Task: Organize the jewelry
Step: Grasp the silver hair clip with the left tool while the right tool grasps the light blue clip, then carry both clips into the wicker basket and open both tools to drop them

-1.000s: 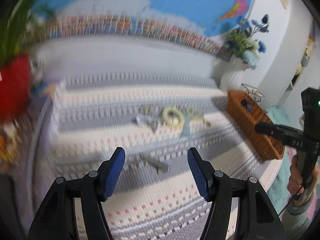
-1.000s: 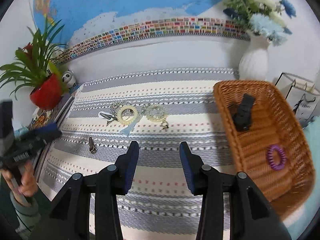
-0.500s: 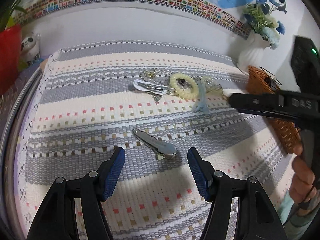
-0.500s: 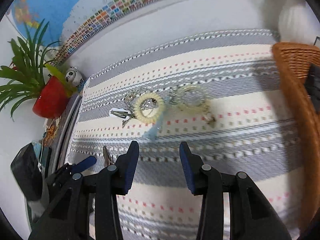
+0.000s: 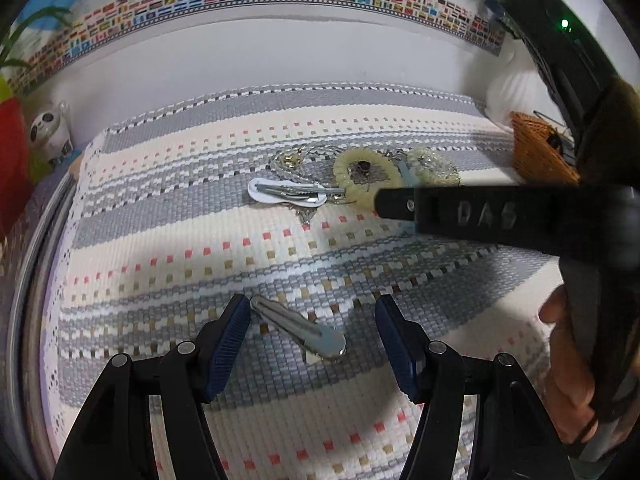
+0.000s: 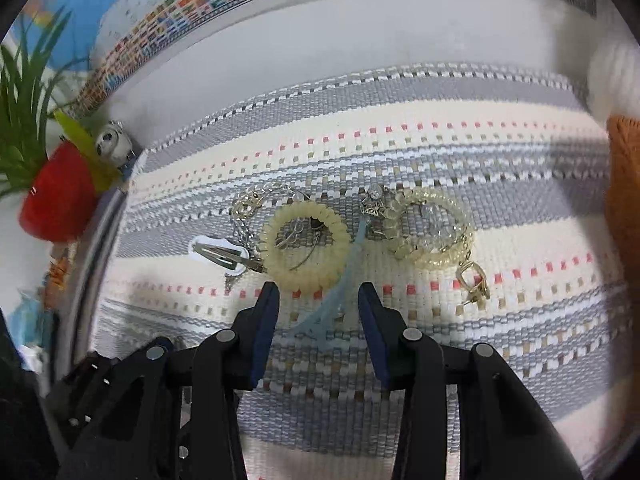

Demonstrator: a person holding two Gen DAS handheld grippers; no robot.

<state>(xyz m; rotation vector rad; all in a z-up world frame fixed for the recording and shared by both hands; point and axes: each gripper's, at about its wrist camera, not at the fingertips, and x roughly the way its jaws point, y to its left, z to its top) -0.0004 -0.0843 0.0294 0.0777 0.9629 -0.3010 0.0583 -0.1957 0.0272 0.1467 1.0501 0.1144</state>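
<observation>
A silver hair clip (image 5: 298, 330) lies on the striped mat between the fingers of my open left gripper (image 5: 312, 340). Farther back lies a jewelry cluster: a clip on a white card (image 5: 286, 193), a yellow bead bracelet (image 5: 362, 176) and a clear bracelet (image 5: 434, 166). My open right gripper (image 6: 318, 320) straddles a light blue tassel (image 6: 324, 314), just below the yellow bracelet (image 6: 304, 252). The clear bracelet (image 6: 432, 236), a silver chain (image 6: 248, 208), the carded clip (image 6: 218, 254) and a small ring (image 6: 472, 282) lie around it.
An orange wicker basket (image 5: 540, 152) stands at the mat's right end, also at the right edge of the right wrist view (image 6: 624, 208). A white vase (image 5: 512, 88) stands behind it. A panda figurine (image 5: 50, 134) and a red plant pot (image 6: 56, 204) stand at the left.
Both grippers have moved forward and down toward the mat. The left now frames the silver clip; the right has closed in on the tassel and bracelets. Both remain open.
</observation>
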